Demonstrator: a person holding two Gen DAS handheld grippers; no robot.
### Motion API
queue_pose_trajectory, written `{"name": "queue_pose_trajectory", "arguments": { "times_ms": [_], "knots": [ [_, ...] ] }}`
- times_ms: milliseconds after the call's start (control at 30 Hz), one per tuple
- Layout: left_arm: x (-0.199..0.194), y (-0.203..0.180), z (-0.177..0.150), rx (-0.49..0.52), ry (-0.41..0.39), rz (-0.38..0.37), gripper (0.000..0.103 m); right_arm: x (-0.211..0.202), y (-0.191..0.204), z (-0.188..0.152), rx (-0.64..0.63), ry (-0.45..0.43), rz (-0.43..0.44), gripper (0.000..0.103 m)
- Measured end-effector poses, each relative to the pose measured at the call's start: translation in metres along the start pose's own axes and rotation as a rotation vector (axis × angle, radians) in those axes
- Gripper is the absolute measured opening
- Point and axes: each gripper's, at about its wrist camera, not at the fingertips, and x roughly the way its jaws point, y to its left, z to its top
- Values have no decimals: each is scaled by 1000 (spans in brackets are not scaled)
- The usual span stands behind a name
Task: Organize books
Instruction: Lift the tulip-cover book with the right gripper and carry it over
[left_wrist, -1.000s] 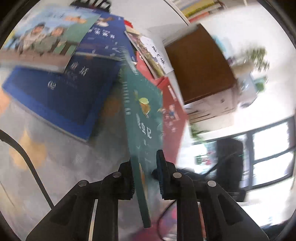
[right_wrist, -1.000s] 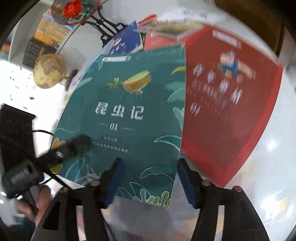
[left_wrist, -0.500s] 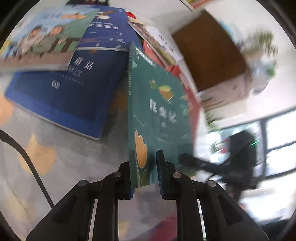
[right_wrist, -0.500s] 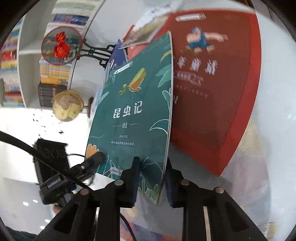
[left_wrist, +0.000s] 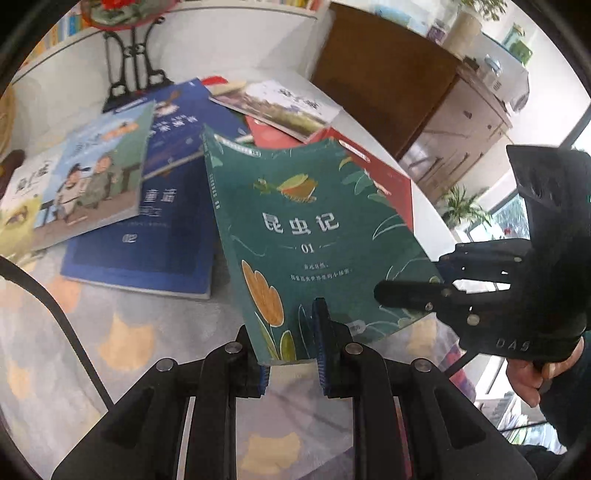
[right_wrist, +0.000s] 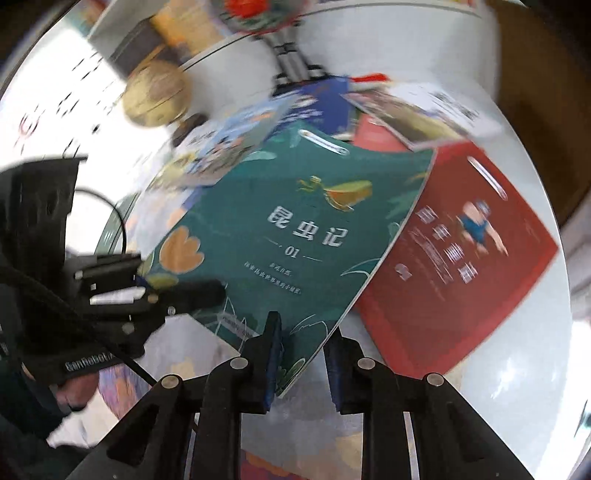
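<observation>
A green book (left_wrist: 314, 229) with a white title and "01" is held above the table, cover up. My left gripper (left_wrist: 291, 354) is shut on its near left corner. My right gripper (right_wrist: 301, 354) is shut on its near right corner; the book shows in the right wrist view (right_wrist: 295, 236) too. The right gripper also shows in the left wrist view (left_wrist: 410, 293) at the book's right edge. The left gripper shows in the right wrist view (right_wrist: 184, 291) at the book's left edge.
A red book (right_wrist: 461, 258) lies under the green one to the right. A dark blue book (left_wrist: 162, 221), a light blue picture book (left_wrist: 92, 181) and a thin booklet (left_wrist: 280, 107) lie behind. A globe (right_wrist: 155, 96) and a black stand (left_wrist: 129, 62) stand at the back.
The green book has turned from standing on edge to lying nearly flat, cover up. Both grippers stayed shut on its near corners and swung apart.
</observation>
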Motion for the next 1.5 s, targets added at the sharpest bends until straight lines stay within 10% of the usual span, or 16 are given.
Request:
{"name": "queue_pose_trajectory", "arguments": {
  "times_ms": [467, 1067, 1500],
  "knots": [
    [-99, 47, -37, -110, -166, 76, 17, 2, 98, 17, -269, -4, 98, 22],
    [-251, 266, -121, -289, -376, 237, 17, 88, 361, 91, -459, -64, 212, 23],
    [-248, 386, -167, -438, -358, 269, 17, 187, 463, 121, -502, 29, 241, 23]
  ]
}}
